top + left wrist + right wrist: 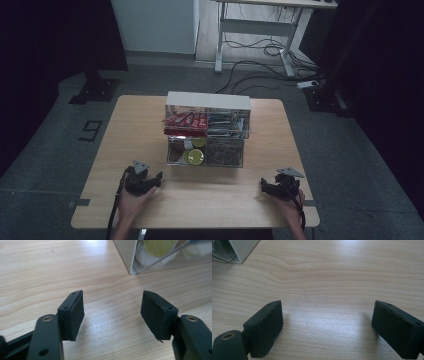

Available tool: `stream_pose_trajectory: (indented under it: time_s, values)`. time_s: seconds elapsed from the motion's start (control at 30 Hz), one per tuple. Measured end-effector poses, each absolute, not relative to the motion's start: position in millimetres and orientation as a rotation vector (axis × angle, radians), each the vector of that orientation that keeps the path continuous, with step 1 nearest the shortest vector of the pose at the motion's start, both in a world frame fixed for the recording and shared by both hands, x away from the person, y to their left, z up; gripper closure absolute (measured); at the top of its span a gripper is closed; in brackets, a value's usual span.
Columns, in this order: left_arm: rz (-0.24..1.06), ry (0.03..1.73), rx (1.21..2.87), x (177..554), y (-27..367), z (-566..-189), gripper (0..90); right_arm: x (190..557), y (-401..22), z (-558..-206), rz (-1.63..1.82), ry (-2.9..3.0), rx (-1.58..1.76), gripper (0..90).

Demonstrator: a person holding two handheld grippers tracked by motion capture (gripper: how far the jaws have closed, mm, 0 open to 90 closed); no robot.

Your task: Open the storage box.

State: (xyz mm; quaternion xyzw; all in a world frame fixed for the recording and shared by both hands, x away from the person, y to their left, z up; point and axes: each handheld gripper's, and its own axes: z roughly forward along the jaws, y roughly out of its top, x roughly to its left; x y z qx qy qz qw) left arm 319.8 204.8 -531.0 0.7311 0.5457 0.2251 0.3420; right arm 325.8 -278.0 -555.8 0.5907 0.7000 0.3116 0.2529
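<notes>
Grippers rest near the tabletop's [130, 130] front edge — left gripper [156, 180] and right gripper [263, 186] both gape, nothing between their jaws. Clear drawer organiser [207, 130] sits beyond them, nearer the far edge — closest to the left one.

1. On the floor [60, 150] to the left of my desk [130, 130] I read one mark, a dark figure "9" [90, 130] laid out in tape on the grey surface.
2. The red packets [184, 121] in the upper left compartment of the clear organizer [207, 130] carry print, but it is too small and blurred for me to read.
3. Along my own fingers, in both gripper views, I find no lettering on the wood or on the organizer's corner.
</notes>
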Motion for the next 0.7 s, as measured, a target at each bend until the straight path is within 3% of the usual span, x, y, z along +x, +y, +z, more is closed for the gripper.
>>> stream_pose_trajectory:
  time_s: [0.13, 0.7]
  values:
    - [0.558, 1.436, 1.868, 316.4, 209.5, -523.1, 38.7, 325.8, -278.3, -555.8, 0.85, 1.904, 1.604, 11.2]
    - [0.537, 1.353, 1.797, 299.5, 214.9, -488.4, 68.2, 325.7, -279.5, -555.6, 0.851, 1.9, 1.601, 13.2]
